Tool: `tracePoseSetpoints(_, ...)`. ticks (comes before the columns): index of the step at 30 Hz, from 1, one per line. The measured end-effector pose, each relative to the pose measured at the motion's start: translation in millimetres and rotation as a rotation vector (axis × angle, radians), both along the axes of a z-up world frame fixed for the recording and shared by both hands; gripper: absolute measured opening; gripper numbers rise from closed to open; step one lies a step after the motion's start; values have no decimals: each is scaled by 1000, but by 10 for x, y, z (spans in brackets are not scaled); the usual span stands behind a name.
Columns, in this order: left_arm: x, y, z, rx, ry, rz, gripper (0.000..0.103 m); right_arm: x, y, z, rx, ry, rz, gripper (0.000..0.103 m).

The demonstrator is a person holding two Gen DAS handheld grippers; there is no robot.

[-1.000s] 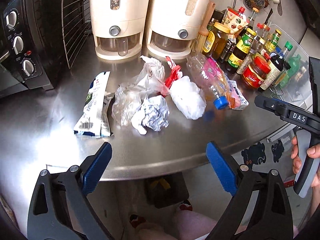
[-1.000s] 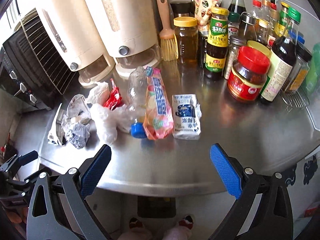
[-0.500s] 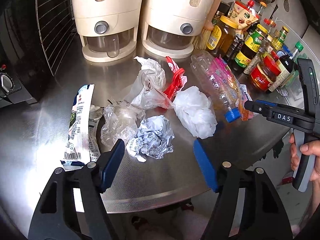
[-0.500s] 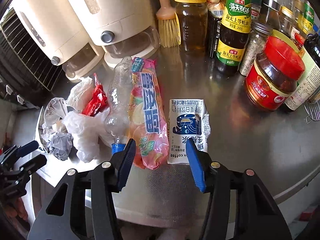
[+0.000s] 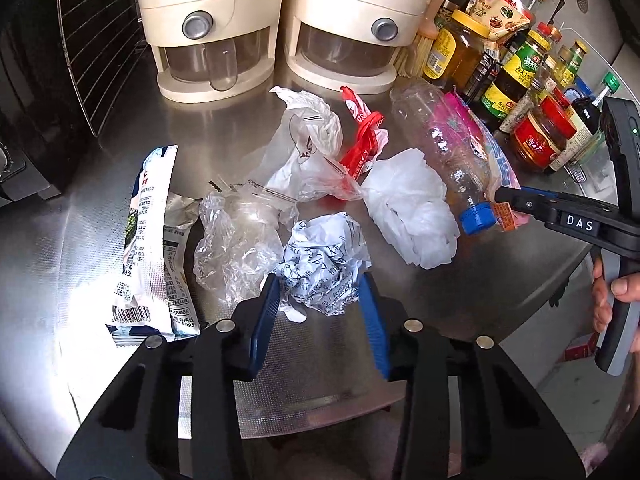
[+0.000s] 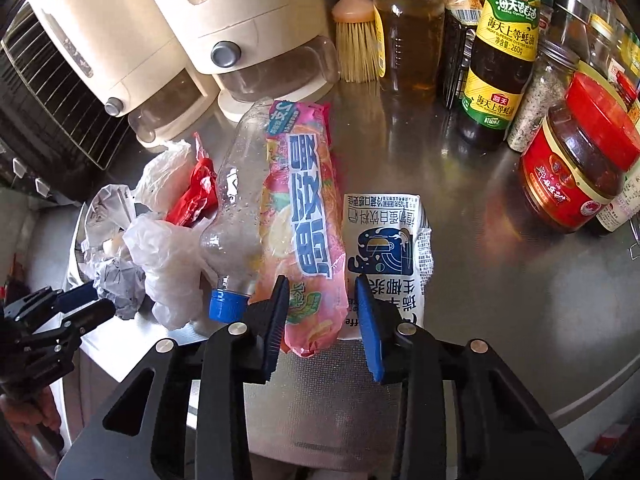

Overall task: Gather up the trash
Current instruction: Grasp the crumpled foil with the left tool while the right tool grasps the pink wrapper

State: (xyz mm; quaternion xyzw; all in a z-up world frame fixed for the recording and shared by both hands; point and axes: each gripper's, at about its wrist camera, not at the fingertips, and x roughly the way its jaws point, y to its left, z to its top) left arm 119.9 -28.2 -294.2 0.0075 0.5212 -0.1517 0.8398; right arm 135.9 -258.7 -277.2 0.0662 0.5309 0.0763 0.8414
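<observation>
The left gripper is reaching over the near edge of the stainless steel table, its blue-padded fingers sitting on either side of a crumpled ball of printed white paper; the pads look to be touching it, though a firm clamp cannot be told. Just left of the ball are lying a crumpled clear plastic bag and a flattened white snack packet.

The right gripper is straddling the near end of a pink printed snack wrapper, fingers apart with a gap on the right side. Beside the wrapper are lying a clear plastic bottle with a blue cap and a white coffee sachet.
</observation>
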Motion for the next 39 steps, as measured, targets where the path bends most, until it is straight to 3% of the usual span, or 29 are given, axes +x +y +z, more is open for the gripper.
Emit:
tracePoseSetpoints(4, -17, -4, 24, -4, -8, -1, 29, -4, 35, 42, 0, -12, 11, 26)
tracePoseSetpoints(6, -14, 13, 37, -17, -8, 2, 14, -3, 49, 71, 2, -18, 19, 16)
tracePoseSetpoints(8, -7, 31, 40, -23, -6, 7, 6, -8, 46, 94, -1, -23, 23, 13)
tracePoseSetpoints(13, -16, 53, 24, -40, -4, 8, 6, -26, 40, 98, -7, -21, 29, 4)
tracePoseSetpoints(15, -28, 62, 27, -43, -7, 12, 0, -47, 47, 93, -6, -22, 30, 3)
tracePoseSetpoints(23, -71, 38, 80, -22, -20, 11, 2, -129, 35, 209, 15, -51, 28, 3)
tracePoseSetpoints(30, -57, 20, 96, 14, -47, 9, 39, -126, 20, 97, 99, 16, 10, 7)
tracePoseSetpoints(32, -40, 14, 104, 18, -52, 1, 39, -112, 19, 69, 134, 32, 0, 18)
tracePoseSetpoints(33, -23, 11, 94, 18, -49, -3, 39, -107, 22, 62, 148, 34, -3, 44)
tracePoseSetpoints(34, -4, 10, 77, 19, -43, -6, 39, -104, 29, 66, 151, 30, -9, 55)
tracePoseSetpoints(39, 78, 7, 0, 4, -23, -12, 40, -34, 80, 43, 137, 29, -11, 55)
